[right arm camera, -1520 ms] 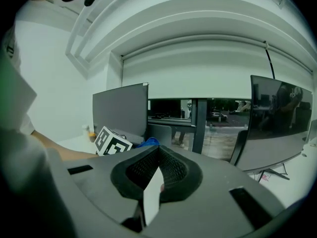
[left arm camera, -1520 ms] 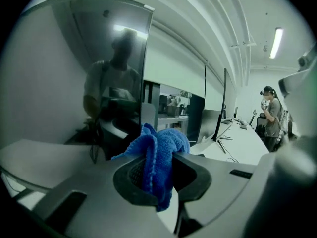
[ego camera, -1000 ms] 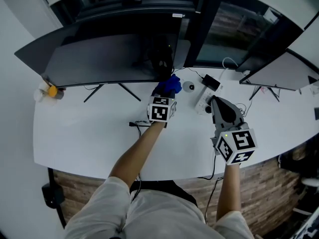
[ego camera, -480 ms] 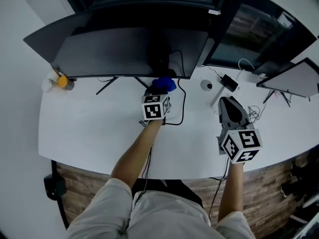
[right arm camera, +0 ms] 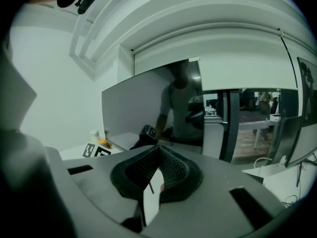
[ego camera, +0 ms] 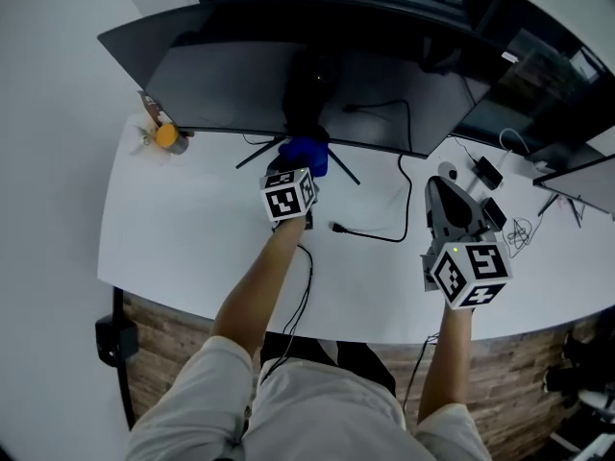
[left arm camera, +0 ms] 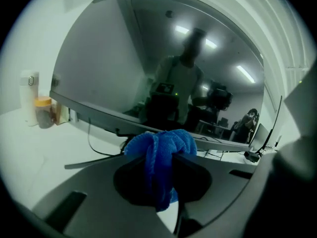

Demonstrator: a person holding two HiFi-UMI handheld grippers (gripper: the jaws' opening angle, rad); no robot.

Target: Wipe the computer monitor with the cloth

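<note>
Your left gripper (ego camera: 299,170) is clenched on the blue cloth (left arm camera: 162,144), which bulges out past its jaw tips. The monitor (left arm camera: 111,71) stands just ahead of it. Your right gripper (right arm camera: 156,151), farther from the screen, has its jaws pressed together, empty.

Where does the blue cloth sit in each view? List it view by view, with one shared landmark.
Head view: the blue cloth is at upper centre, at the tip of the left gripper, just below the monitor.
Left gripper view: the cloth is at lower centre, clamped between the jaws.
Right gripper view: not in it.
Shared landmark: the monitor.
</note>
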